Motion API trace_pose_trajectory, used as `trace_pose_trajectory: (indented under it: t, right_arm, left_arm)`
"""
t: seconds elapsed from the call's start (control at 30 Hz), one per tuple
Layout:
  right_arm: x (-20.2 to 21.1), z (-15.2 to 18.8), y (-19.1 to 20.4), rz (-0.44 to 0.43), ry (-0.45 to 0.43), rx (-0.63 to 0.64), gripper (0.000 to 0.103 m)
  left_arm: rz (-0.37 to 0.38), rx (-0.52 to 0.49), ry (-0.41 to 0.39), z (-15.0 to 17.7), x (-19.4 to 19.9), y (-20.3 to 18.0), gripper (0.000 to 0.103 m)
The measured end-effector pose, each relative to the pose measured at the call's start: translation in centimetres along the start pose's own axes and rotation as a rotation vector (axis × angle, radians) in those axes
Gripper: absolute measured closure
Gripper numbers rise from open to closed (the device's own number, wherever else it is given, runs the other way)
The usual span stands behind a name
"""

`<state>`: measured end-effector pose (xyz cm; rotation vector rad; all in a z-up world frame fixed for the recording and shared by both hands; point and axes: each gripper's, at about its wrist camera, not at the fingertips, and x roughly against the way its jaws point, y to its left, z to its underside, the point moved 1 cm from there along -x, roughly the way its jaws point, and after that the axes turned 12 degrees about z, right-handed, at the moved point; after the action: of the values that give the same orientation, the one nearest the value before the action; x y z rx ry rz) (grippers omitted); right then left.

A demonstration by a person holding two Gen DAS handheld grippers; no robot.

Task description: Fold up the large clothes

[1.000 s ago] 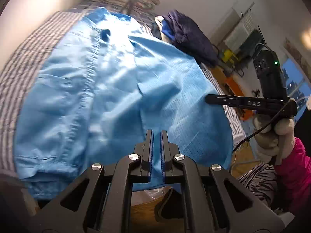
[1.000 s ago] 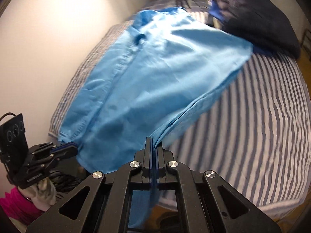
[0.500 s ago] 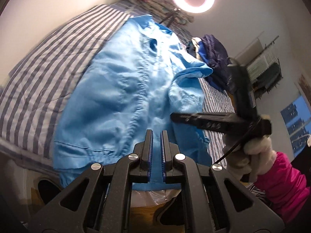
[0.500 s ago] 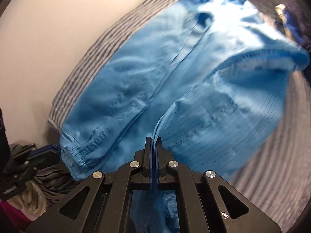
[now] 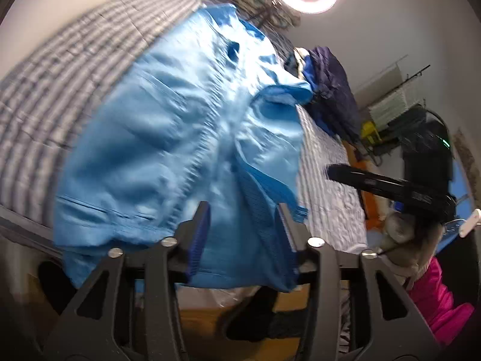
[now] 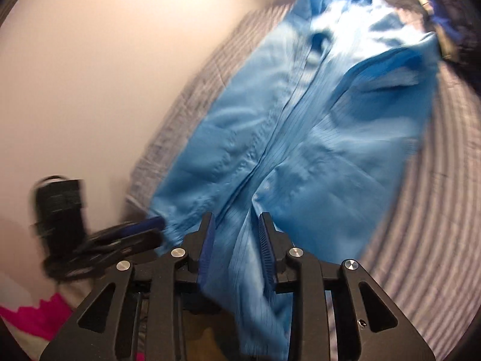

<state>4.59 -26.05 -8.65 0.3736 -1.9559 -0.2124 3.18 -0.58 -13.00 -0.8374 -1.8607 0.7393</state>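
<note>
Blurred striped bedding (image 5: pixel 78 69) carries the blue garment (image 5: pixel 168 138), whose hem hangs loose between both just-opening jaws of left hand-held gripper (image 5: pixel 243 228) and right hand-held gripper (image 6: pixel 236 234).

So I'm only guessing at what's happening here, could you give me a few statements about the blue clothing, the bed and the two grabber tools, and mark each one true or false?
1. The blue garment lies on a striped bedsheet. True.
2. The left gripper is clamped tight on the cloth. False: its jaws have just been opening and stand apart, with blue fabric loose between them.
3. The right gripper is open too. True: its jaws have just been opening, and cloth lies between them unpinched.
4. The garment is red. False: it is bright blue.
5. A dark navy pile of clothing sits at the far end of the bed. True.
</note>
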Motion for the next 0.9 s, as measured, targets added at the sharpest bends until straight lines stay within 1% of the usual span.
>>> trace_pose_trajectory:
  t: [0.03, 0.1, 0.17, 0.2, 0.33, 0.4, 0.43, 0.47, 0.53, 0.6, 0.63, 0.67, 0.7, 0.8, 0.9]
  right_arm:
    - [2.1, 0.9, -0.5, 0.002, -0.035, -0.009, 0.075]
    - [5.0, 2.6, -1.6, 0.035, -0.08, -0.024, 0.075]
    - [6.3, 4.1, -2.6, 0.106, -0.094, -0.042, 0.075]
    - [6.4, 4.6, -3.4, 0.135, -0.09, -0.065, 0.075]
    - [3.8, 6.8, -5.9, 0.13, -0.032, -0.175, 0.075]
    - [1.0, 7.3, -6.6, 0.147, 0.0, -0.212, 0.077]
    - [-0.2, 7.2, -6.7, 0.15, 0.014, -0.222, 0.078]
    - [-1.4, 7.2, -6.6, 0.139, 0.026, -0.222, 0.08]
    - [-2.9, 7.0, -5.8, 0.108, 0.03, -0.216, 0.08]
    - [-3.9, 7.0, -4.4, 0.039, 0.041, -0.202, 0.08]
    - [-4.4, 7.1, -3.2, 0.002, 0.055, -0.176, 0.08]
    - [-4.7, 7.2, -2.4, -0.014, 0.065, -0.151, 0.08]
    - [-5.2, 7.4, -0.9, -0.026, 0.085, -0.099, 0.08]
    - [-5.7, 7.7, 1.5, -0.033, 0.116, -0.012, 0.079]
    - [-4.6, 7.3, 1.9, -0.047, 0.111, -0.008, 0.079]
  left_arm:
    - [0.02, 0.011, 0.013, 0.1, -0.5, -0.3, 0.051]
    - [0.041, 0.01, 0.045, 0.1, -1.6, -1.0, 0.05]
    - [0.031, -0.012, 0.065, 0.1, -2.6, -1.8, 0.05]
    - [0.033, -0.018, 0.083, -0.1, -3.4, -2.1, 0.05]
    - [0.044, 0.026, 0.11, -0.4, -4.9, -1.8, 0.049]
    - [0.04, 0.035, 0.113, -0.6, -5.3, -1.6, 0.049]
    - [0.045, 0.054, 0.12, -0.8, -5.6, -1.1, 0.044]
    - [0.053, 0.075, 0.121, -1.0, -5.8, -0.7, 0.042]
    - [0.083, 0.147, 0.112, -1.3, -6.0, 0.5, 0.042]
    - [0.089, 0.178, 0.1, -1.7, -6.0, 1.2, 0.042]
    - [0.089, 0.195, 0.095, -2.0, -6.1, 1.6, 0.042]
    - [0.09, 0.207, 0.098, -2.1, -6.3, 1.8, 0.042]
    - [0.089, 0.214, 0.105, -2.2, -6.5, 2.0, 0.042]
    - [0.052, 0.197, 0.124, -2.2, -7.2, 2.1, 0.041]
    - [0.014, 0.128, 0.162, -1.6, -7.7, 1.5, 0.042]
